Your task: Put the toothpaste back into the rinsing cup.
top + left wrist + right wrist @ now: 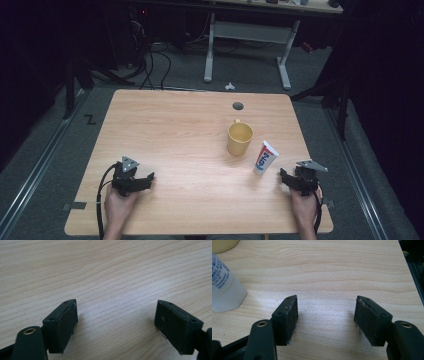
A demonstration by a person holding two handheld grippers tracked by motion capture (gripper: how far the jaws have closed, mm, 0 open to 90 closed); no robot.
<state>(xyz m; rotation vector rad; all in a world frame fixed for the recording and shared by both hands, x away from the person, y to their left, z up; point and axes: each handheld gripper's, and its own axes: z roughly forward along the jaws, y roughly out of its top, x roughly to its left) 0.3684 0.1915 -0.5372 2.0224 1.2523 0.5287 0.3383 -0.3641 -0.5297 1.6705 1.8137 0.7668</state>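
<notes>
A yellow mug (239,138) stands upright right of the table's centre. Just right of it a white toothpaste tube (265,157) with red and blue print stands on its cap; its white cap end (223,290) shows at the left of the right gripper view, with the mug's base (223,245) at the top left corner. My right gripper (286,176) rests near the front right edge, a short way right of the tube, jaws open over bare wood (326,312). My left gripper (146,179) rests at the front left, open with nothing between its jaws (116,315).
The wooden table (185,130) has a round cable hole (238,106) near its far edge. Its right edge (409,270) lies close beside my right gripper. A white desk frame (247,37) and cables stand on the floor beyond the table.
</notes>
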